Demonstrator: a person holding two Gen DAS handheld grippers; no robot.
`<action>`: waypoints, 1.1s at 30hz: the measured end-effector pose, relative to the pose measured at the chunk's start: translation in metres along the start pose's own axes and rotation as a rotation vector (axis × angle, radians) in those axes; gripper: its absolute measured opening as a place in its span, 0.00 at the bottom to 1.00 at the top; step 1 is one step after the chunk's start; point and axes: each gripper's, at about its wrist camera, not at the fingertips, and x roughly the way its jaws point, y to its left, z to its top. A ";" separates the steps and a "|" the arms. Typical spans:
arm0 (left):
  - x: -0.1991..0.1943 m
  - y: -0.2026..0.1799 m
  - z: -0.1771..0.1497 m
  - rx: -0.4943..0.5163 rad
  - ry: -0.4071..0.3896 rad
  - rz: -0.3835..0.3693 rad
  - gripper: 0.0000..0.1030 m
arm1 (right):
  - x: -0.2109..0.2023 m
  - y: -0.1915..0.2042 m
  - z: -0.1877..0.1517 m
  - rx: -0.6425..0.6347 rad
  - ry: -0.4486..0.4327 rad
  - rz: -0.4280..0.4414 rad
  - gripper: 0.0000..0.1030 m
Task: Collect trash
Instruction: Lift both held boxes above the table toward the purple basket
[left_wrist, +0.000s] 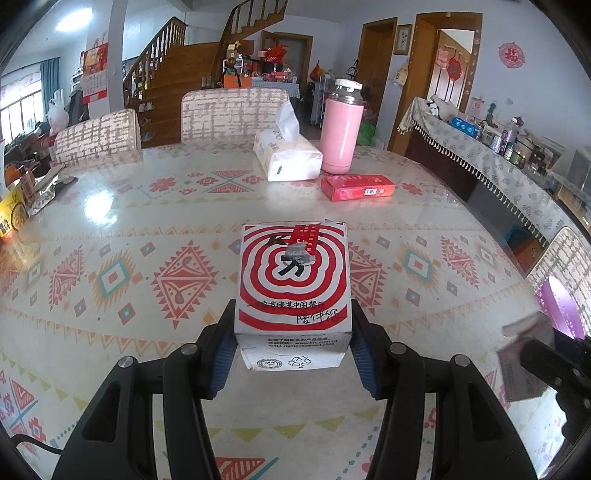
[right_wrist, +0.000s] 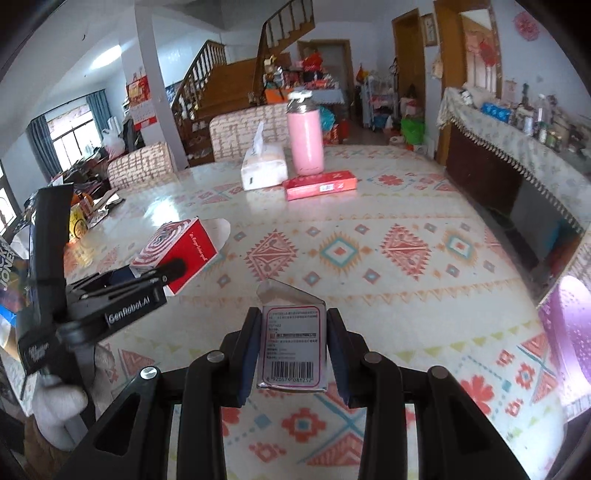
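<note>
the left gripper (left_wrist: 293, 325) reaches forward nearly level above the table, its black fingers with blue pads (left_wrist: 225, 354) pressed against the two sides of a red-and-white spiral-printed cardboard box (left_wrist: 293, 280), which it holds lifted off the patterned tablecloth-covered table (left_wrist: 129, 229). in the right wrist view the same gripper (right_wrist: 162, 271) comes in from the left at a slight upward slant, the box (right_wrist: 181, 247) raised clear of the table with an open white flap at its far end, and a white-gloved hand (right_wrist: 61, 406) grips the handle at the near left.

the right gripper (right_wrist: 293, 343) points forward over the near part of the table, its fingers narrowed onto a small flat silvery packet with a white barcode label (right_wrist: 291, 347), held upright between the pads with its torn top flap folded back.

farther off, toward the far middle of the table, a white soft tissue pack (left_wrist: 290, 155) lies just left of a pink cylindrical thermos bottle (left_wrist: 340, 133), and a flat red rectangular carton (left_wrist: 356, 187) lies just in front of the bottle. two fabric-backed chairs (left_wrist: 232, 110) stand at the far edge.
</note>
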 end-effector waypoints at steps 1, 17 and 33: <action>-0.001 -0.001 0.000 0.003 -0.005 -0.001 0.53 | -0.004 -0.001 -0.003 0.001 -0.010 -0.009 0.37; -0.002 -0.007 -0.003 0.026 -0.029 0.007 0.53 | -0.045 -0.019 -0.031 0.041 -0.087 -0.034 0.37; -0.005 -0.009 -0.005 0.031 -0.056 0.004 0.53 | -0.032 -0.031 -0.057 0.063 -0.033 -0.056 0.37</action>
